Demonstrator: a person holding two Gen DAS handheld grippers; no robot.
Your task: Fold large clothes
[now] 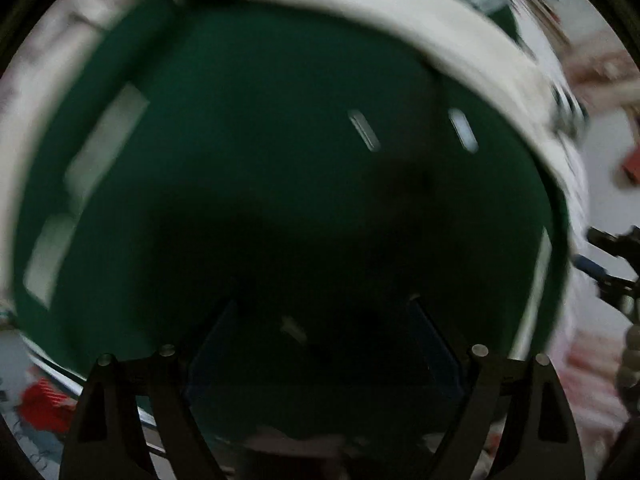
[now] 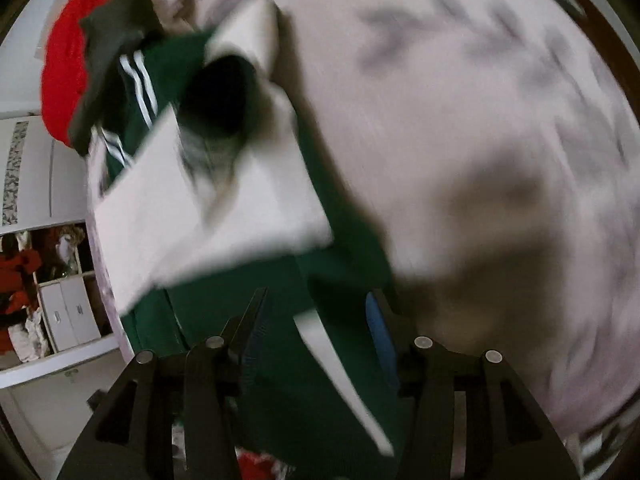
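A dark green garment [image 1: 280, 160] with a broad white band [image 1: 400, 28] fills the blurred left wrist view. My left gripper [image 1: 324, 320] hangs close over the green cloth, jaws wide open, nothing pinched between them. In the right wrist view the same green garment [image 2: 344, 248] lies on the bed, with white panels [image 2: 192, 216] and thin white stripes [image 2: 140, 76]. My right gripper [image 2: 316, 312] stands over its near edge, jaws apart. Green cloth and a white stripe [image 2: 332, 364] lie between and under the fingers, but the pads do not press on it.
A pale patterned bed sheet [image 2: 480, 120] spreads to the right. A red garment [image 2: 64, 60] and a dark grey one [image 2: 116, 40] are heaped at the far left of the bed. White shelves with drawers [image 2: 68, 312] stand beyond the bed's left edge.
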